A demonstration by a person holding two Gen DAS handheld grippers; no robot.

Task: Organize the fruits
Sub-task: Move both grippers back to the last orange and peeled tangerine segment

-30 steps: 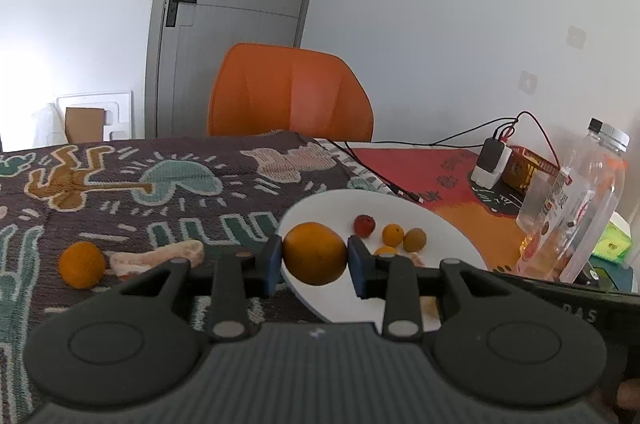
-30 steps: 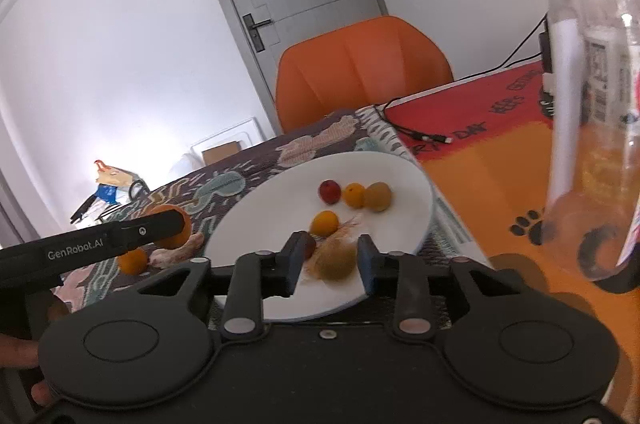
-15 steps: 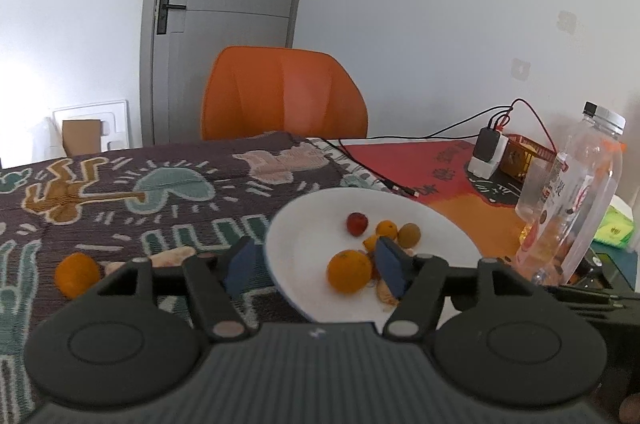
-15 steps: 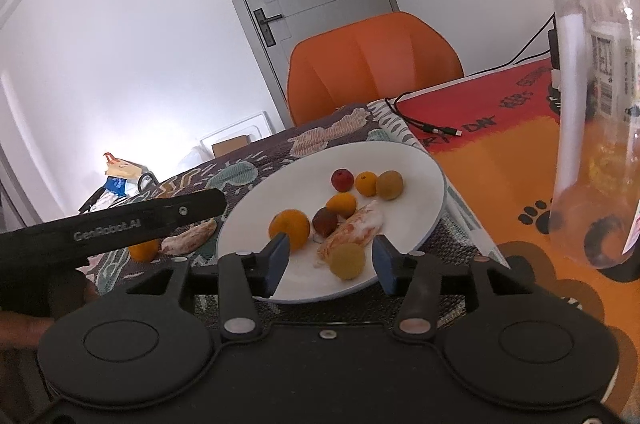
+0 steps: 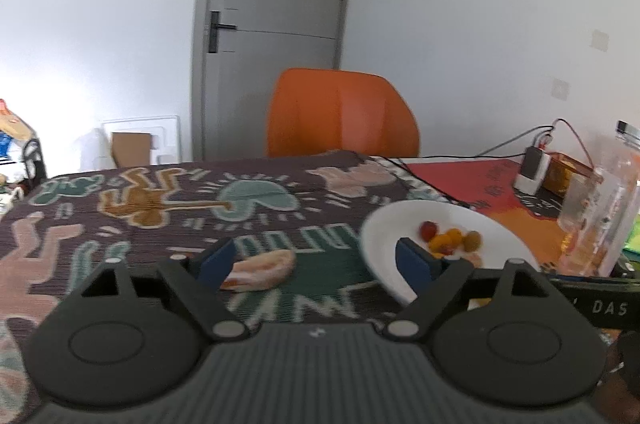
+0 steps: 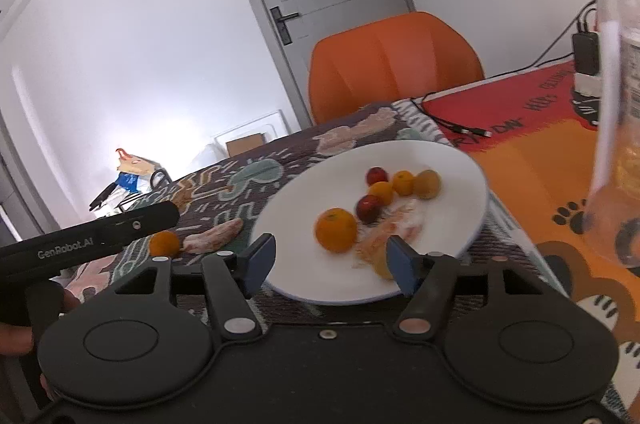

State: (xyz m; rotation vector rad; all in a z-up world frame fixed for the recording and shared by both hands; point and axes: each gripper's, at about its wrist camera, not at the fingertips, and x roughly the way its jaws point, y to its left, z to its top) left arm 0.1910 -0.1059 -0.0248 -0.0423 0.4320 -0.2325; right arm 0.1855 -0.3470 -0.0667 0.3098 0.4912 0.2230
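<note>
- Left gripper point(image 5: 316, 260) has its jaws spread wide and opening, gripping nothing; its blue pads point(image 5: 216, 260) stand over the patterned cloth point(image 5: 168, 200).
- Just past the left pad, at about 10 o'clock from the point between the fingertips, a pale peel-like piece point(image 5: 264, 270) lies on the cloth, close to the pad; whether they touch cannot be told.
- At 2 o'clock from that gripper sits the white plate point(image 5: 384, 224), whose near rim runs behind the right pad, with small red, orange and olive fruits clustered on it.
- Right gripper point(image 6: 330, 262) also has its jaws parting, with no pad pressing on anything; the plate's near rim point(image 6: 304, 288) lies between the pads.
- An orange point(image 6: 336, 229) rests on the plate at 12 o'clock from this gripper, just beyond the fingertips and apart from both pads.
- A yellowish fruit point(image 6: 380, 266) lies at 3 o'clock, close beside the right pad, next to a pale shredded peel point(image 6: 400, 224).
- Further up the plate, at about 1 o'clock, lie two red fruits, two small orange ones and a yellow one.
- Off the plate, at 9 o'clock, a small orange point(image 6: 164, 243) and another pale peel piece lie on the cloth under the left gripper's black body.
- A clear bottle point(image 6: 616, 104) stands at the far right, at about 2 o'clock.
</note>
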